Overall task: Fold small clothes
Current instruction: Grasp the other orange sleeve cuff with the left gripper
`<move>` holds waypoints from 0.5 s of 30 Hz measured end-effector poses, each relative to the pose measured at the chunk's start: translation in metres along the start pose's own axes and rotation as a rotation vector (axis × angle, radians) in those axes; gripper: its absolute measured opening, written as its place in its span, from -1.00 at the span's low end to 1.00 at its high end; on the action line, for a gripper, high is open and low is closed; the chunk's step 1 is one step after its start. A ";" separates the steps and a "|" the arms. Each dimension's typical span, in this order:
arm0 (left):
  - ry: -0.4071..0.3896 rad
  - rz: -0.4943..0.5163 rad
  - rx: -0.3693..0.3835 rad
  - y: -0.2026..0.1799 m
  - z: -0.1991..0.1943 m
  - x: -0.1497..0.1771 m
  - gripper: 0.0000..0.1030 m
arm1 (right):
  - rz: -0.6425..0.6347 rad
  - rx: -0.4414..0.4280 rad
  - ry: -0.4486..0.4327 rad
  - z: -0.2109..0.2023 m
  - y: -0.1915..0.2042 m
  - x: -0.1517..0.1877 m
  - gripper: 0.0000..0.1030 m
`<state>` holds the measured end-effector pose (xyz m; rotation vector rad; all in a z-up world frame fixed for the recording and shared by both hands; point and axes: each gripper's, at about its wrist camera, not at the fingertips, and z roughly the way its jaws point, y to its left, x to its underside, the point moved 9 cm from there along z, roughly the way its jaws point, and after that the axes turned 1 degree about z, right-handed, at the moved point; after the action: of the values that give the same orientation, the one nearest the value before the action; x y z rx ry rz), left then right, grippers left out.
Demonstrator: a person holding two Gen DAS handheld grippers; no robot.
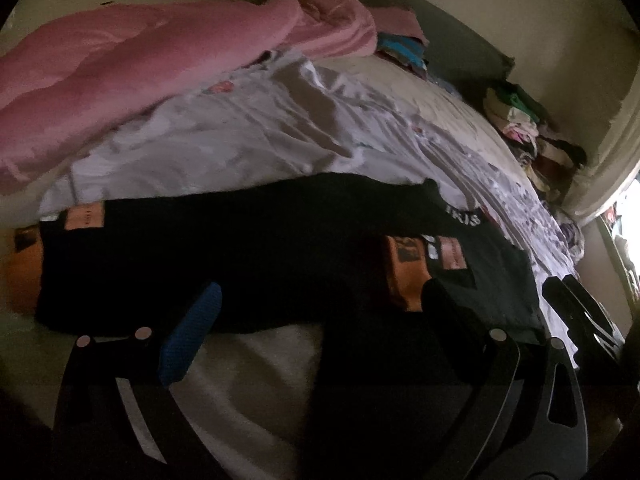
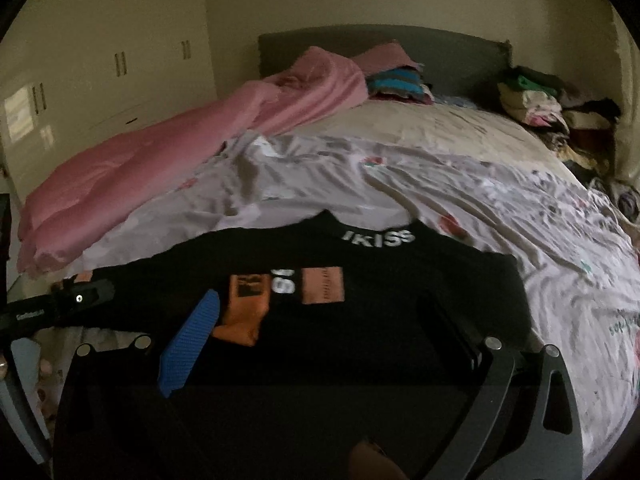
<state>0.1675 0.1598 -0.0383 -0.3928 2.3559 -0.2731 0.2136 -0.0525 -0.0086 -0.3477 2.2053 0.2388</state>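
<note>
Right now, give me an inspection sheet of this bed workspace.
Surface: bed with a rumpled pale patterned sheet.
Job's things: black sweater with orange patches and white lettering, laid flat at the near edge.
Clutter: pink blanket along the left; piled clothes at the far right; striped blue folded items near the headboard.
Grippers: left gripper open, holding nothing; right gripper open above the sweater.
Cables: nothing seen.
Surroundings: cream wardrobe doors, grey headboard.

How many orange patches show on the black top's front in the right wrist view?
2: a darker orange patch left of the white number, a paler one right of it. The black top may hide more.
</note>
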 end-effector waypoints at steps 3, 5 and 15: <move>-0.011 -0.012 -0.029 0.014 -0.006 -0.002 0.81 | -0.024 -0.030 0.004 0.002 0.019 -0.002 0.91; -0.015 -0.022 -0.043 0.024 -0.010 -0.002 0.81 | -0.039 -0.046 0.009 0.004 0.029 -0.002 0.91; -0.024 -0.109 -0.126 0.081 -0.027 0.003 0.81 | -0.102 -0.100 0.059 0.021 0.073 0.006 0.91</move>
<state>0.1302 0.2364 -0.0459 -0.5832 2.3383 -0.1705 0.2017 0.0214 -0.0221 -0.5275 2.2309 0.2866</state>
